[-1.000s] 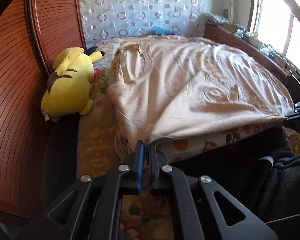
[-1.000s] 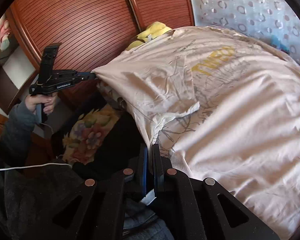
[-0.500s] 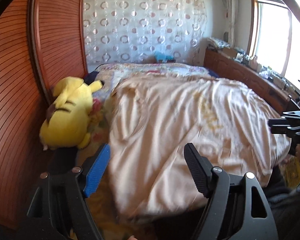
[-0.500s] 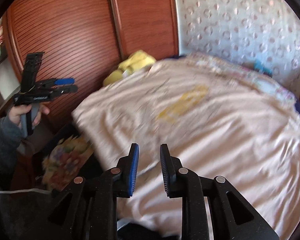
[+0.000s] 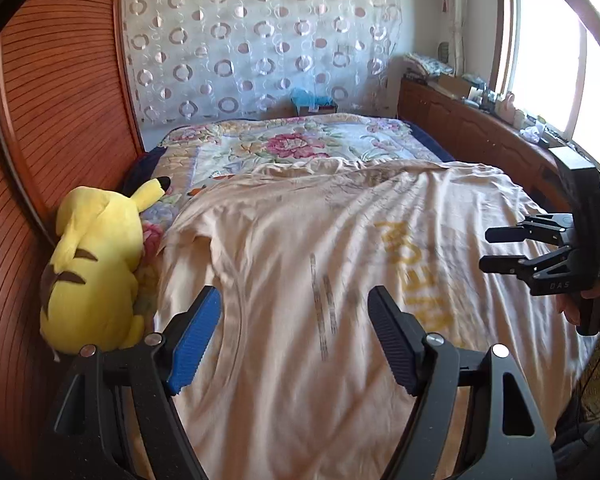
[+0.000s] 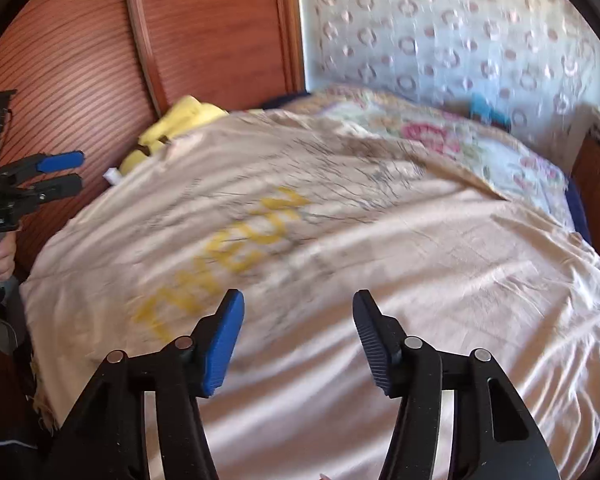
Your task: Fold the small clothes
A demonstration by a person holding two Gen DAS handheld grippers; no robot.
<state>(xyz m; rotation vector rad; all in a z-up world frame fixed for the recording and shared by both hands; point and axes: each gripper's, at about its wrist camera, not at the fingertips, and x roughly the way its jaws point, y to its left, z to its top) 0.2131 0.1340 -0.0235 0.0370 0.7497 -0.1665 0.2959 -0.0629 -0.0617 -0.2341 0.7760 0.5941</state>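
A pale peach T-shirt with yellow lettering lies spread flat over the bed, neck end toward the far side; it fills the right wrist view too, T-shirt. My left gripper hovers open above the shirt's near left part, nothing between its fingers. My right gripper hangs over the shirt's near edge with its jaws opening and empty. Each gripper shows in the other's view: the right gripper at the right edge, the left gripper at the left edge, both held by a hand.
A yellow plush toy lies against the ribbed wooden wardrobe at the bed's left. A floral quilt covers the far bed. A wooden ledge with clutter runs under the window at the right. A patterned curtain hangs behind.
Both grippers let go of the shirt's near edge and opened. Both moved forward over the bed, and the shirt now lies flat across it.
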